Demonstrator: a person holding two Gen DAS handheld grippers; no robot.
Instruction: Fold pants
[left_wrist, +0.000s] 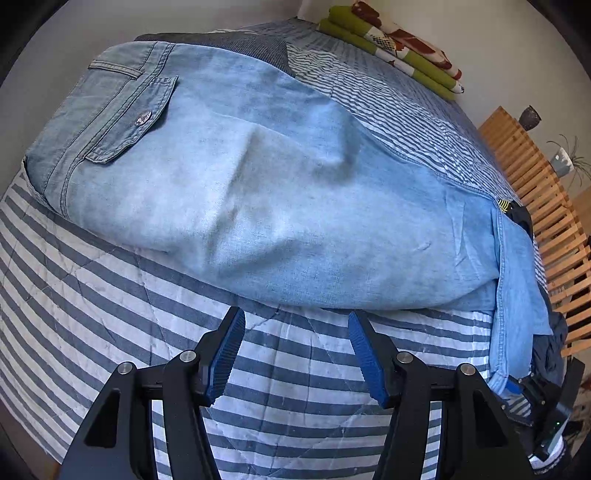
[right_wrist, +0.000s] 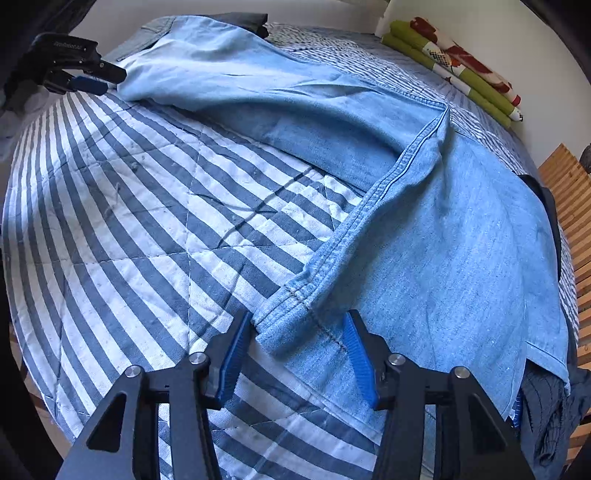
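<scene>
Light blue denim pants (left_wrist: 280, 206) lie across a blue-and-white striped quilt (left_wrist: 110, 295) on a bed, back pocket with a metal button at the upper left. My left gripper (left_wrist: 295, 317) stands open just short of the pants' near edge, with only quilt between its fingers. In the right wrist view the pants (right_wrist: 443, 236) stretch away, and a leg's stitched hem corner (right_wrist: 291, 314) lies between the fingers of my open right gripper (right_wrist: 297, 321). The left gripper (right_wrist: 103, 79) shows far off by the waist end. The right gripper (left_wrist: 524, 391) appears at the leg end.
A folded green and floral blanket (left_wrist: 395, 44) lies at the bed's far side by the wall. A wooden slatted frame (left_wrist: 546, 206) runs along the right. Dark garments (right_wrist: 546, 413) bunch at the right edge of the bed, and a dark grey cloth (left_wrist: 251, 44) lies beyond the waist.
</scene>
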